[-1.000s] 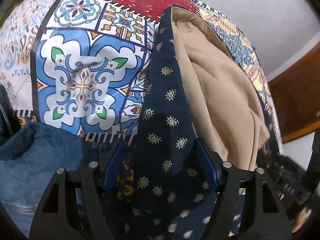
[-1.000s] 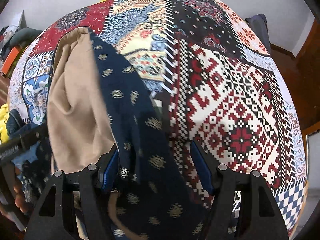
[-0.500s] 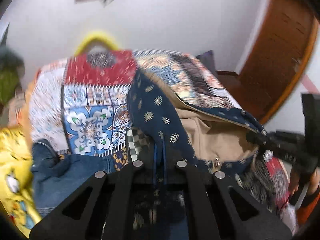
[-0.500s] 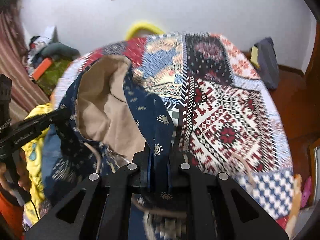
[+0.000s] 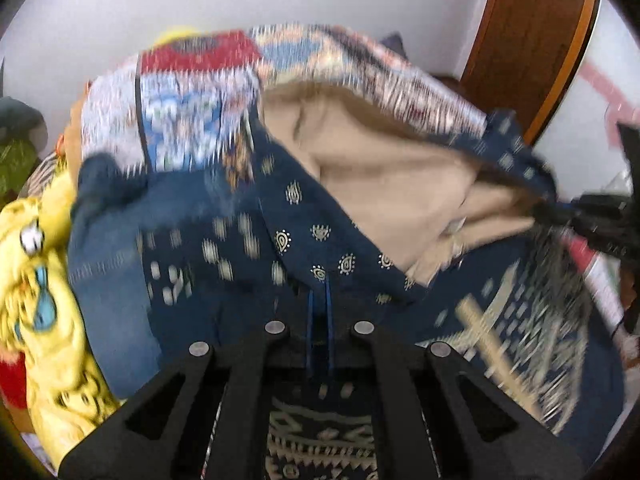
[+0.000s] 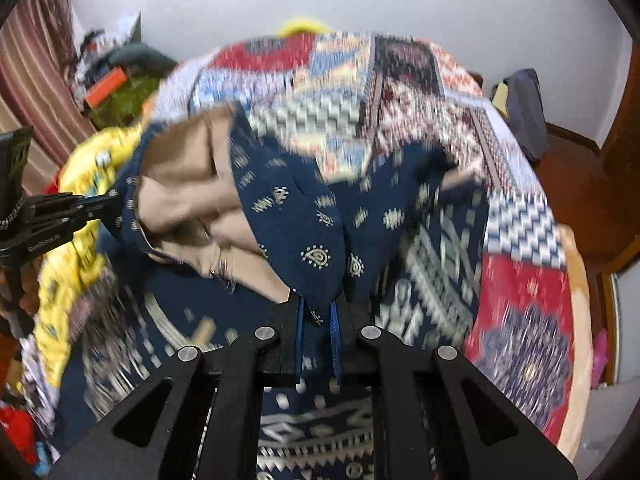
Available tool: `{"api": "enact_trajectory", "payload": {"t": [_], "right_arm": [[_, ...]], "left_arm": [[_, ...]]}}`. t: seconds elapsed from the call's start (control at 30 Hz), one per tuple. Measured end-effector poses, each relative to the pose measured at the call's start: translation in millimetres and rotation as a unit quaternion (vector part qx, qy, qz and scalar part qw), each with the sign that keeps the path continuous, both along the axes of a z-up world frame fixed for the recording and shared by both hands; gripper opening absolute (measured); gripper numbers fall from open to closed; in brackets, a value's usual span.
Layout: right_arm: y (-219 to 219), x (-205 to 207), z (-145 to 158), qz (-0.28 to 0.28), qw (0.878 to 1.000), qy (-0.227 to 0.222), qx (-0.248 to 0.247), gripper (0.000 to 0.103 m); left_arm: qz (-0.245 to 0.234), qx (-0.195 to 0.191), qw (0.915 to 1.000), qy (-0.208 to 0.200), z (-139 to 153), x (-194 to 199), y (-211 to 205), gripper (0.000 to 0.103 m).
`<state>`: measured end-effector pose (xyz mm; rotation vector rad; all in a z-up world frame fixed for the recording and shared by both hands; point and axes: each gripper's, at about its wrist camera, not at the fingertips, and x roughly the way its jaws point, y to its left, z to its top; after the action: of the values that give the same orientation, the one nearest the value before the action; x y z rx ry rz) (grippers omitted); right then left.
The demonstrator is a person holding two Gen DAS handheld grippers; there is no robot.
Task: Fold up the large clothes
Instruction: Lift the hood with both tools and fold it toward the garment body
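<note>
A large navy garment (image 5: 320, 232) with small gold motifs and a tan lining (image 5: 380, 176) hangs spread over the bed between both grippers. My left gripper (image 5: 319, 294) is shut on one navy edge, with the cloth pinched between its blue pads. My right gripper (image 6: 318, 314) is shut on another edge of the same garment (image 6: 296, 216). Each gripper shows in the other's view: the right gripper (image 5: 560, 212) at the right, the left gripper (image 6: 108, 200) at the left, both clamped on the cloth. The patterned hem droops under the jaws. Both views are motion-blurred.
A patchwork bedcover (image 6: 520, 288) lies on the bed below. Blue jeans (image 5: 108, 240) and a yellow printed cloth (image 5: 44, 320) lie at the left. A wooden door (image 5: 528, 40) stands at the right, a dark bag (image 6: 524, 112) sits on the floor, and clutter (image 6: 120, 80) is piled by the curtain.
Both grippers went from open around the navy edge to shut on it. They then rose and drew back, lifting the garment off the bed; the left one also rolled.
</note>
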<state>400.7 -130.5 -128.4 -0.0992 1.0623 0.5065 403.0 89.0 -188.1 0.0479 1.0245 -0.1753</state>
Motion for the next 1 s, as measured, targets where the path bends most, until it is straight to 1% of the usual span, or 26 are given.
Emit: {"api": "enact_trajectory", "payload": {"t": [0.03, 0.07, 0.1, 0.17, 0.2, 0.23, 0.27, 0.3, 0.33, 0.37, 0.4, 0.47, 0.53, 0.57, 0.67, 0.77, 0.83, 0.9, 0.93, 1.0], "right_arm": [[0, -2, -7, -0.005, 1.0, 0.006, -0.011, 0.011], [1, -2, -13, -0.012, 1.0, 0.011, -0.027, 0.012], [-2, -4, -15, -0.016, 0.999, 0.016, -0.041, 0.012], [-2, -3, -16, -0.021, 0.997, 0.027, -0.063, 0.013], [-4, -4, -12, -0.02, 0.997, 0.031, -0.065, 0.013], [-4, -5, -9, -0.019, 0.997, 0.03, -0.062, 0.014], [-4, -4, 0, -0.016, 0.998, 0.027, -0.053, 0.016], [-4, -5, 7, -0.014, 0.999, 0.023, -0.046, 0.024], [-4, -4, 17, -0.013, 0.999, 0.015, -0.035, 0.031], [-3, -5, 24, -0.014, 1.0, 0.005, -0.027, 0.047], [0, -4, 36, -0.014, 1.0, -0.015, -0.013, 0.061], [7, -1, 56, -0.012, 0.999, -0.048, 0.009, 0.071], [19, 4, 67, -0.005, 0.998, -0.063, 0.017, 0.072], [27, 8, 70, 0.0, 0.998, -0.068, 0.019, 0.072], [57, 20, 69, 0.022, 0.997, -0.076, 0.012, 0.072], [86, 31, 55, 0.04, 0.996, -0.075, -0.007, 0.072], [102, 45, 37, 0.041, 0.997, -0.058, -0.017, 0.072], [112, 55, 24, 0.048, 0.998, -0.03, -0.012, 0.072], [115, 63, 19, 0.048, 0.999, -0.018, 0.001, 0.072], [119, 74, 14, 0.046, 0.999, -0.01, 0.022, 0.072]], "left_arm": [[-0.001, 0.008, 0.9999, 0.012, -11, -5, -2, 0.005], [-0.001, 0.008, 0.9998, 0.019, -16, -11, -3, 0.011], [0.001, 0.005, 0.9996, 0.029, -22, -15, -3, 0.015], [0.004, 0.003, 0.9993, 0.038, -25, -22, -2, 0.031], [0.003, 0.005, 0.9992, 0.039, -23, -25, -2, 0.035], [0.001, 0.009, 0.9994, 0.033, -19, -29, -3, 0.043], [-0.001, 0.013, 0.9996, 0.027, -15, -32, -3, 0.049], [-0.001, 0.017, 0.9997, 0.016, -7, -34, -3, 0.053], [-0.001, 0.018, 0.9998, 0.006, -1, -36, -2, 0.054], [0.001, 0.014, 0.9999, -0.008, 9, -37, 0, 0.058], [0.005, 0.01, 0.9998, -0.018, 17, -36, 1, 0.06], [0.018, 0.001, 0.9991, -0.039, 32, -32, 7, 0.066], [0.036, -0.005, 0.9975, -0.06, 45, -22, 14, 0.07], [0.043, -0.006, 0.997, -0.064, 48, -16, 17, 0.07], [0.069, -0.024, 0.9952, -0.065, 50, 7, 30, 0.071], [0.086, -0.041, 0.994, -0.053, 38, 35, 43, 0.071], [0.101, -0.054, 0.9927, -0.037, 23, 55, 52, 0.071], [0.107, -0.071, 0.9915, -0.021, 10, 69, 56, 0.071], [0.108, -0.077, 0.991, -0.013, 3, 76, 58, 0.07], [0.107, -0.077, 0.9913, -0.009, -6, 85, 56, 0.07]]}}
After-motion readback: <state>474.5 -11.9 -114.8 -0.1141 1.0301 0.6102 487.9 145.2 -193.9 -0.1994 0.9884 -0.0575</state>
